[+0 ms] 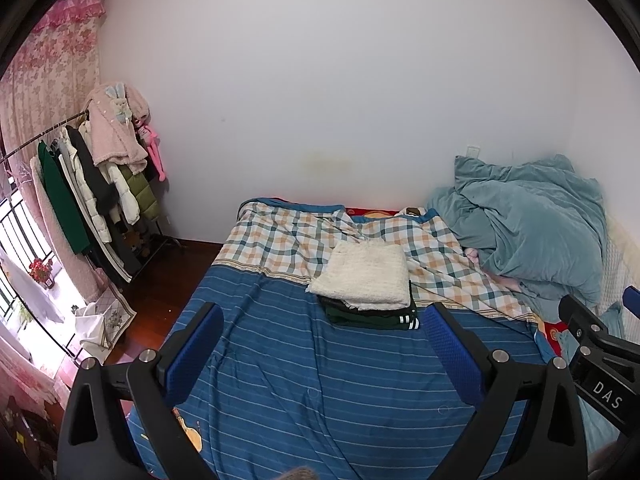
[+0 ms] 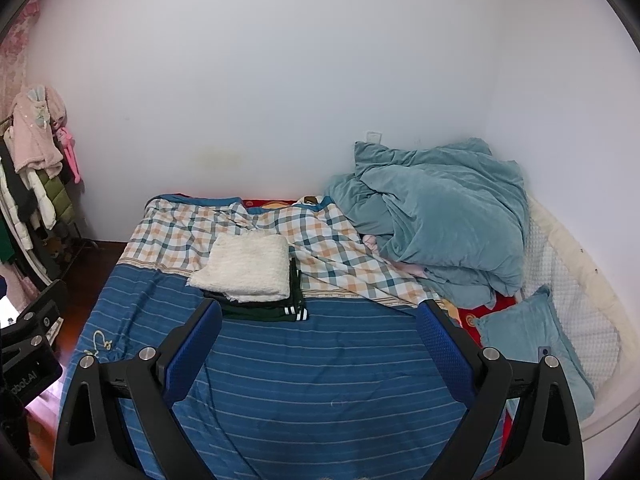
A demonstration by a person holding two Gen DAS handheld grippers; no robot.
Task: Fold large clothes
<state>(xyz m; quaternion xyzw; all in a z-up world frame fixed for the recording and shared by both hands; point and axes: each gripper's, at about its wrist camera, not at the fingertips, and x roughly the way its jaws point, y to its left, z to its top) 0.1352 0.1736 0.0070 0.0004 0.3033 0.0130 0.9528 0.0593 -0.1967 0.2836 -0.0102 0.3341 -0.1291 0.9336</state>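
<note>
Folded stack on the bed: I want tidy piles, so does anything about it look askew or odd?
Slightly. The white top piece sits skewed on the dark green garment, whose striped edge sticks out at the front right. Behind, the teal duvet lies in a crumpled heap.

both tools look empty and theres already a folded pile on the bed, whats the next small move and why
Probably swing the left tool toward the clothes rack to fetch another large garment. Both it and the right tool hang open and empty over the blue striped sheet, the folded stack looks finished, and no loose garment lies on the sheet in front of them.
</note>
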